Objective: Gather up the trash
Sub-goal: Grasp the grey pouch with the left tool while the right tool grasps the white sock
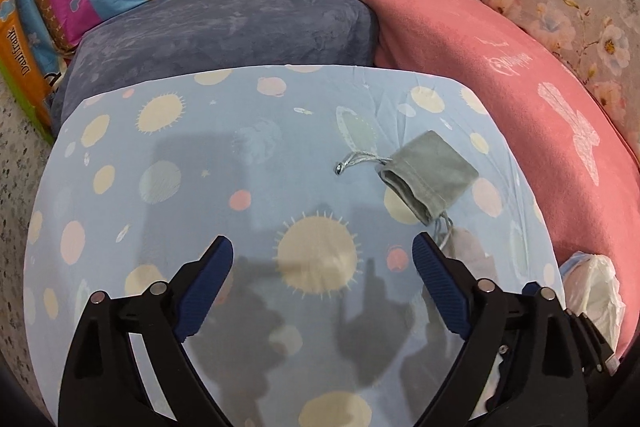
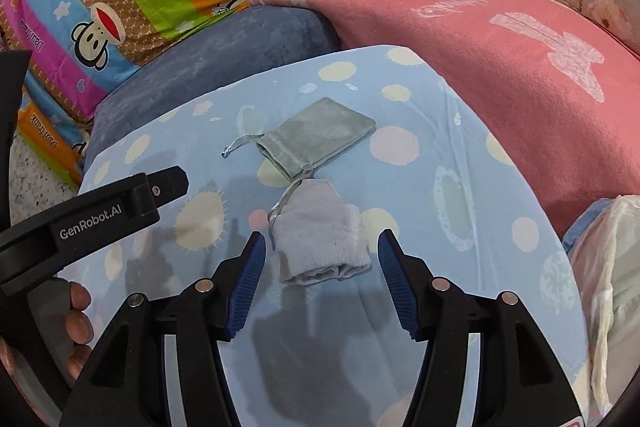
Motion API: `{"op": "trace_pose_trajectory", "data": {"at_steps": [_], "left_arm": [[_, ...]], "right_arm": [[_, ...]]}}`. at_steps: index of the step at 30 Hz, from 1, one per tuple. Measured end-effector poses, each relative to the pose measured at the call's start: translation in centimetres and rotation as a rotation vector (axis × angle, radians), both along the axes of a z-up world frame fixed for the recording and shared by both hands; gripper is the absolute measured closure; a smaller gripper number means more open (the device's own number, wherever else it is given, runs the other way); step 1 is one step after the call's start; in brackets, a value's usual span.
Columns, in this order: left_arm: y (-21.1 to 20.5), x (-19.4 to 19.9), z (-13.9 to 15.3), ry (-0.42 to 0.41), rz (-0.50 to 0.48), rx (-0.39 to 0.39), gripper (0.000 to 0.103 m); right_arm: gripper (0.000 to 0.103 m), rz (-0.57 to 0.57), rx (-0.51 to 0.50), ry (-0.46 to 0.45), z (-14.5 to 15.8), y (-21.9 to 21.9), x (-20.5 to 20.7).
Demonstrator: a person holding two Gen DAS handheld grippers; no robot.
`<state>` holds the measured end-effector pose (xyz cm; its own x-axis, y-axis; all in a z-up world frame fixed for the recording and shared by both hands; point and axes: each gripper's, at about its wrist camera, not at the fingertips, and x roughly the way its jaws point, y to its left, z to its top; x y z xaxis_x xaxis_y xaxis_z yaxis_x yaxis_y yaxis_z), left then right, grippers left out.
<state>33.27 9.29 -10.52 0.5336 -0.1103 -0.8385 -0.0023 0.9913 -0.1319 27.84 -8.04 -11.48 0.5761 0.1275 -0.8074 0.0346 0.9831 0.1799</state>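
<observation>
Both grippers hang wide with nothing in them: the left gripper (image 1: 323, 255) over the smooth spotty sheet (image 1: 180, 163), the right gripper (image 2: 322, 247) around a soft, fuzzy grey sock (image 2: 320, 235) beside a velvety pouch (image 2: 316, 135).

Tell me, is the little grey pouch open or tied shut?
Open. The pouch lies flat on the sheet, its mouth gapes, and its drawstring trails loose.

Left tool (image 1: 323, 254) open over blue sheet (image 1: 192, 163); grey pouch (image 1: 430, 167) beyond.
</observation>
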Motion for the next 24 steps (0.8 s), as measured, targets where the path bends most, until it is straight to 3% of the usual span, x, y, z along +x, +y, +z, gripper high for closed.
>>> {"op": "trace_pose_trajectory", "data": {"at_steps": [7, 11, 13, 15, 19, 21, 24], "left_arm": [[-2.8, 3.8, -1.8, 0.013, -0.066, -0.012, 0.016], [-4.9, 6.0, -3.4, 0.029, -0.112, -0.016, 0.016], [-5.6, 6.9, -4.1, 0.041, -0.123, -0.015, 0.020], [-6.2, 7.7, -5.0, 0.068, -0.136, -0.030, 0.032], [-7.2, 7.9, -5.5, 0.057, -0.146, -0.011, 0.043], [-7.7, 7.7, -5.5, 0.045, -0.161, 0.006, 0.067], [-7.9, 7.2, -5.4, 0.051, -0.182, 0.002, 0.089]], "right_arm": [[0.046, 0.006, 0.034, 0.027, -2.2, 0.0, 2.0], [0.067, 0.010, 0.055, 0.031, -3.0, -0.7, 2.1], [0.072, 0.005, 0.054, 0.024, -2.9, -1.2, 1.9], [0.075, -0.014, 0.051, 0.015, -2.8, -1.9, 1.7], [0.076, -0.055, 0.070, 0.008, -2.6, -3.3, 1.6], [0.076, -0.067, 0.077, 0.007, -2.8, -3.7, 1.6], [0.076, -0.077, 0.094, 0.008, -3.0, -4.0, 1.5]]}}
